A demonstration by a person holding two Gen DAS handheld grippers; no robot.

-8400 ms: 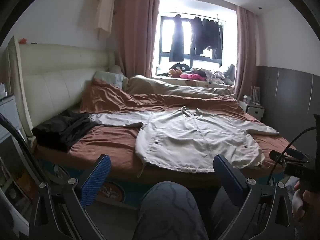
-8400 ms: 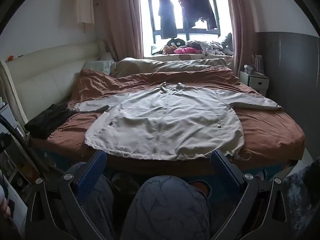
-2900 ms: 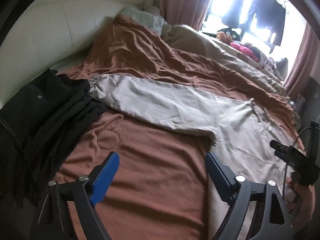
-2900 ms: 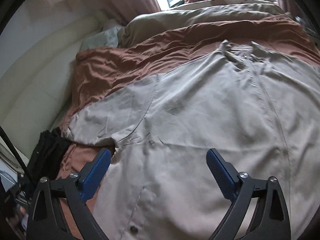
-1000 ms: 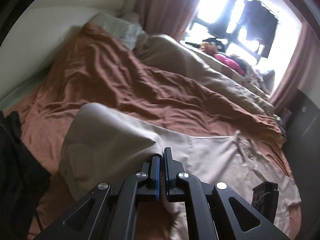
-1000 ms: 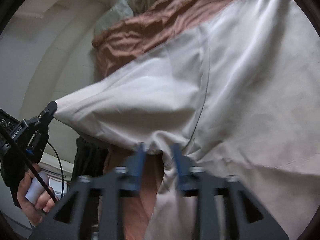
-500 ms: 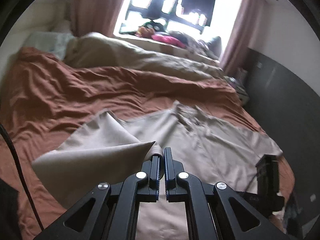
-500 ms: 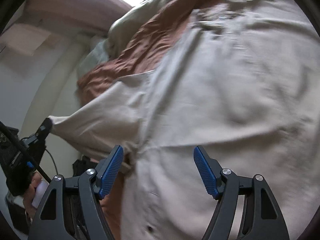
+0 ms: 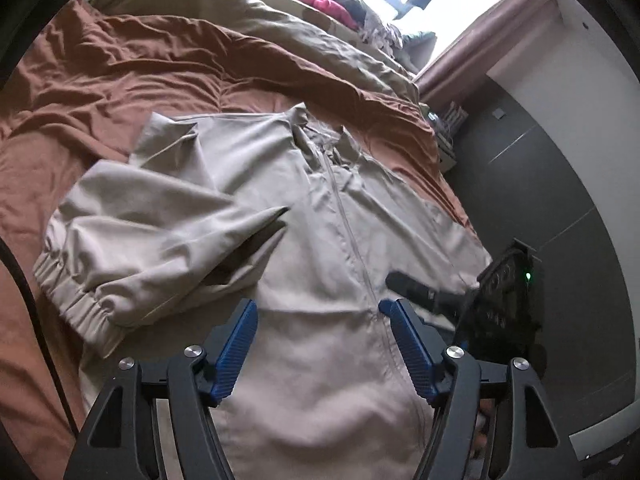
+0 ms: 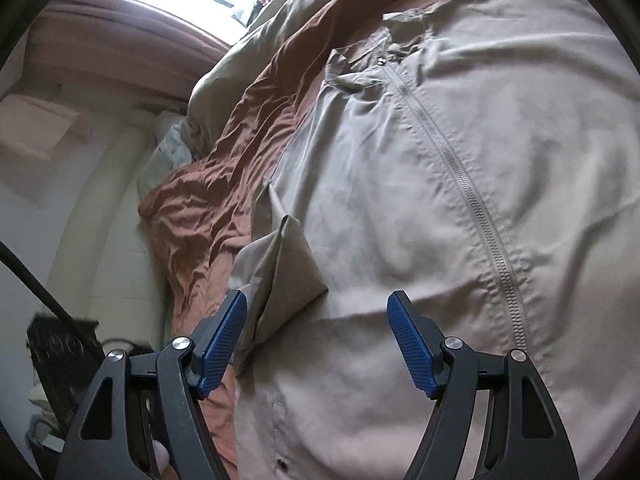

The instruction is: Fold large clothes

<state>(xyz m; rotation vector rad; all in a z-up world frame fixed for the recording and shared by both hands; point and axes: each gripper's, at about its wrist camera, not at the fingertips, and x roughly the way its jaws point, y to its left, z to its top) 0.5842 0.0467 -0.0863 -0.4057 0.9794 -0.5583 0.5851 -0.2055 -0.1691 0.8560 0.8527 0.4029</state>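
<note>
A beige zip-front jacket lies face up on the rust-brown bedspread. Its left sleeve is folded inward over the chest, with the elastic cuff at the jacket's left edge. My left gripper hovers over the jacket's lower front; its jaws are opening and nothing is between them. In the right wrist view the jacket fills the picture, zipper running down it. My right gripper stands open above it, a fold of the sleeve just beyond its left finger, not gripped.
A beige duvet is bunched along the far side of the bed, with pink and grey things on the window sill. A dark grey wall runs close on the right. The cream headboard and a dark garment are left.
My left gripper carried the sleeve across to the right, swung down over the jacket and let it go; its jaws went from shut to apart. The right gripper released the fabric earlier and stays open.
</note>
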